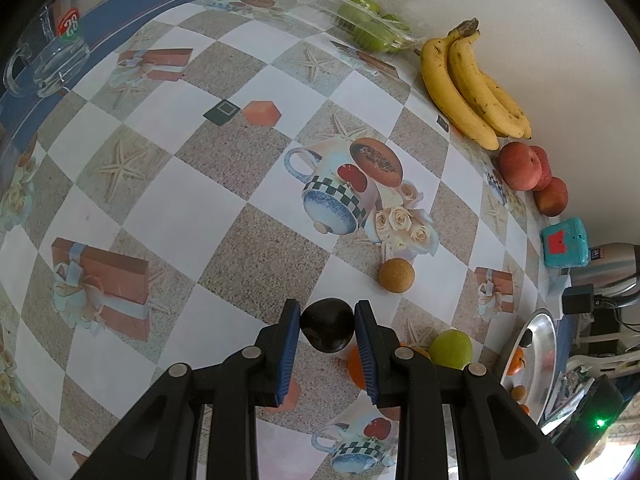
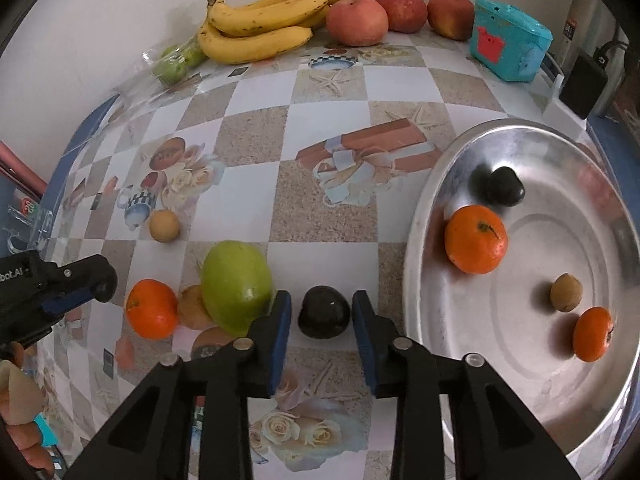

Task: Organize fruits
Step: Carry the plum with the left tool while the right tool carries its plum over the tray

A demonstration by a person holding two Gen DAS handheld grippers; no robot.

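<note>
In the left wrist view my left gripper (image 1: 327,330) is shut on a dark avocado (image 1: 327,330) and holds it above the table. In the right wrist view my right gripper (image 2: 318,314) has its jaws around another dark avocado (image 2: 324,312), pads close to its sides. A metal tray (image 2: 424,248) on the right holds a dark avocado (image 2: 506,186), two oranges (image 2: 476,239) and a small brown fruit (image 2: 566,292). On the table lie a green mango (image 2: 236,284), an orange (image 2: 152,308) and a brown round fruit (image 2: 164,226). The left gripper also shows at the left edge of the right wrist view (image 2: 68,300).
Bananas (image 2: 260,20), red apples (image 2: 356,20) and bagged green fruit (image 2: 176,60) line the wall. A teal box (image 2: 508,44) and a black adapter (image 2: 582,80) stand at the back right. A glass mug (image 1: 48,60) stands at the far left.
</note>
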